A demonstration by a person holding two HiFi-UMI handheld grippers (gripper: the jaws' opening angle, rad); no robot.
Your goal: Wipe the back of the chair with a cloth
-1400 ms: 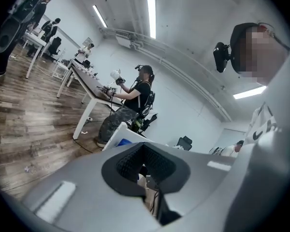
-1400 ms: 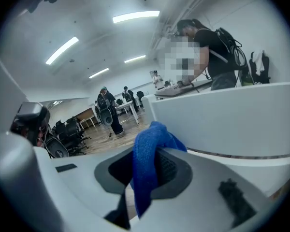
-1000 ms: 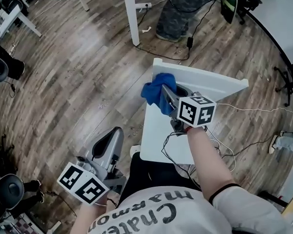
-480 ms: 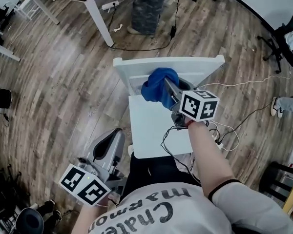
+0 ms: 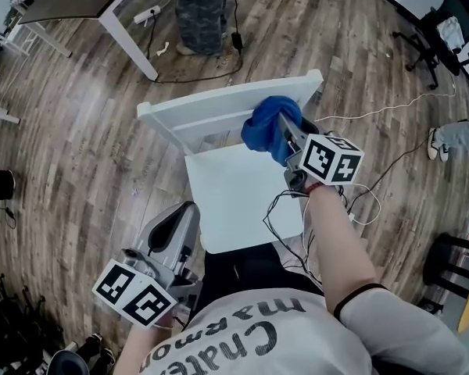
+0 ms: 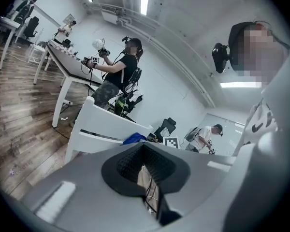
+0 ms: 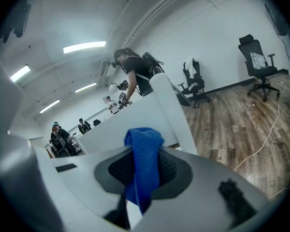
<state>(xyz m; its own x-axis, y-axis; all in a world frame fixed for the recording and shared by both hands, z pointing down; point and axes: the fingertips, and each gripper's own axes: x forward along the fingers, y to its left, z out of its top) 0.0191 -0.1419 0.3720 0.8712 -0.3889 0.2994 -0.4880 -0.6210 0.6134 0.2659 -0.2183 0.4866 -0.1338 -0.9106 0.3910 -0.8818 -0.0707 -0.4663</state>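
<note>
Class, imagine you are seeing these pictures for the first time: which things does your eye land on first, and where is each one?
The bright blue cloth stands out first, bunched in the right gripper at the right end of the white chair's back. Next come the black-and-white marker cubes on both grippers. The left gripper hangs low at the left beside the seat, with nothing in it.
</note>
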